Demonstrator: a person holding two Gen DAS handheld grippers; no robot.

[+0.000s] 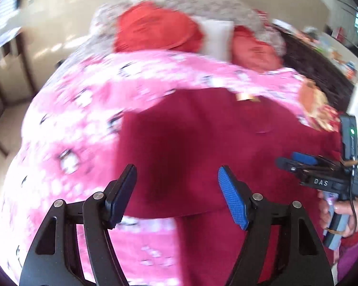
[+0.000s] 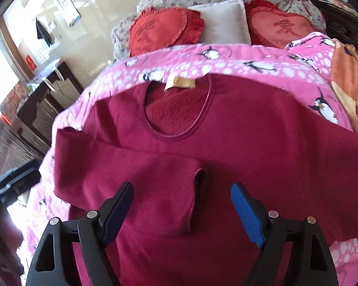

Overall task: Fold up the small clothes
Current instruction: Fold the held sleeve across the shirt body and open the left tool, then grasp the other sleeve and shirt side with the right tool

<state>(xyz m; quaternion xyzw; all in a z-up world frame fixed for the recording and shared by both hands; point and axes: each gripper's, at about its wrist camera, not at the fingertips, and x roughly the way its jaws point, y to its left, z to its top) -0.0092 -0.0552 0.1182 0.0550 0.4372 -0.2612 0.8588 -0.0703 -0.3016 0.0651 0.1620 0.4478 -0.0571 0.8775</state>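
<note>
Left tongs (image 1: pixel 176 178), right tongs (image 2: pixel 181 195): both spread wide, nothing gripped. Maroon sweater (image 2: pixel 226 128) flat on pink penguin blanket (image 2: pixel 226 62), frame centre; sleeve (image 2: pixel 155 186) folded across chest. Neck label (image 2: pixel 180 82) unreadable. "DAS" on right tongs body (image 1: pixel 321 182). Heart cushions (image 2: pixel 160 29) upper frame, each bearing one character.

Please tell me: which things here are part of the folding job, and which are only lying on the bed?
Part of the job:
- dark red sweater
- left tongs, open
- right tongs, open

Only lying about:
- pink penguin blanket
- two red heart cushions
- white pillow
- orange cloth
</note>
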